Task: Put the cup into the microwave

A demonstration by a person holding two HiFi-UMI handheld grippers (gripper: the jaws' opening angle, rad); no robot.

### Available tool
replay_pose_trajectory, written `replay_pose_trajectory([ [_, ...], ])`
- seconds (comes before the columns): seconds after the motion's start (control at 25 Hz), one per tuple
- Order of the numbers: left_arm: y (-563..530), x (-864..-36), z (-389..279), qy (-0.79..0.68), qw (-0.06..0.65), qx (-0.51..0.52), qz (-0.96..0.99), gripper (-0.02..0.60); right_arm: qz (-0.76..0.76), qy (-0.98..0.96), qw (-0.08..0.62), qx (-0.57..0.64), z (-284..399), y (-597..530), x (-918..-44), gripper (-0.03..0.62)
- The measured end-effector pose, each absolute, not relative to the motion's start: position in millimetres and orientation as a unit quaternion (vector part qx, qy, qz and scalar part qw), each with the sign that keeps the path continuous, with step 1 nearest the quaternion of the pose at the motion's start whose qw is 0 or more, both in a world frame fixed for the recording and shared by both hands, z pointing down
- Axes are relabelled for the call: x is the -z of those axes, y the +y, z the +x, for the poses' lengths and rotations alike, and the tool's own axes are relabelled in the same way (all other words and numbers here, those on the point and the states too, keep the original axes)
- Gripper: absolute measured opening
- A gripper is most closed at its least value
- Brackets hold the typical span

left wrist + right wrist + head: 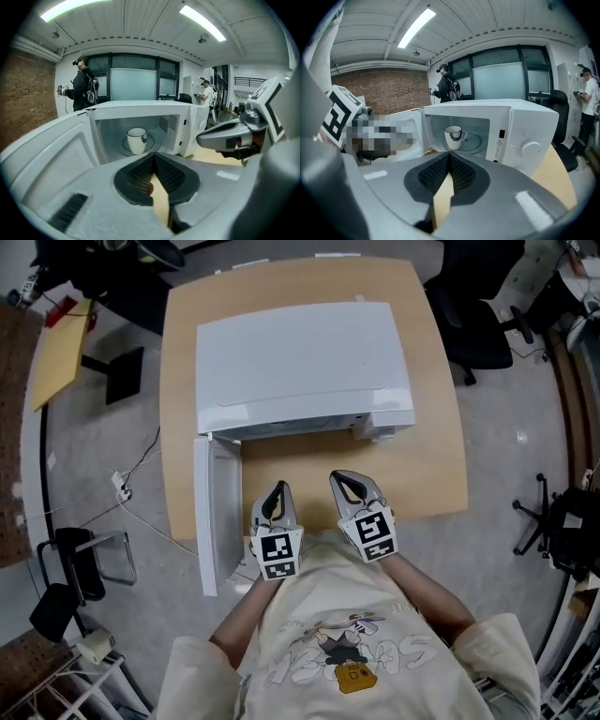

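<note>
A white cup with a dark rim stands on the glass plate inside the open white microwave; the right gripper view also shows the cup in the cavity. The microwave door hangs open to the left. Both grippers sit side by side over the table in front of the microwave, near the person's chest. My left gripper is shut with nothing between its jaws. So is my right gripper, empty with its pads together. The cup is hidden in the head view.
The microwave sits on a wooden table. A black office chair stands at the back right. Cables and a socket strip lie on the floor to the left. People stand far off by the windows.
</note>
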State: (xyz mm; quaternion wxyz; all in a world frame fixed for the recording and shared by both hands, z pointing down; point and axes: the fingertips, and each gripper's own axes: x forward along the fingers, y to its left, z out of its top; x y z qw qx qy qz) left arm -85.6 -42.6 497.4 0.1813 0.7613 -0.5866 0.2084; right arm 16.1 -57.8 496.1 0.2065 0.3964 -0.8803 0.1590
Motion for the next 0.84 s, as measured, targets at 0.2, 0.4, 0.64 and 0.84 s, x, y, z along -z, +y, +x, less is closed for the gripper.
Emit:
replay_pose_trajectory([
  [0.2,-34.6,-501.8,-66.1,-0.565,0.206,-0.207,0.772,0.0,0.373,-0.894,0.198,-0.15,12.9,-54.6,-488.4,0.005],
  [0.4,-37.0,-505.5,-58.5,-0.565,0.228,-0.197,0.768,0.0,0.368,-0.896,0.197,-0.15,20.9,-53.9,-490.6,0.005],
  [0.64,-36.6,-506.3,-54.7,-0.57,0.236,-0.194,0.763,0.0,0.368,-0.895,0.197,-0.157,27.1,-55.9,-493.3,0.005],
  [0.84,-30.3,-507.1,-52.1,-0.563,0.24,-0.2,0.765,0.0,0.37,-0.891,0.207,-0.163,30.6,-46.7,-498.3,0.005],
])
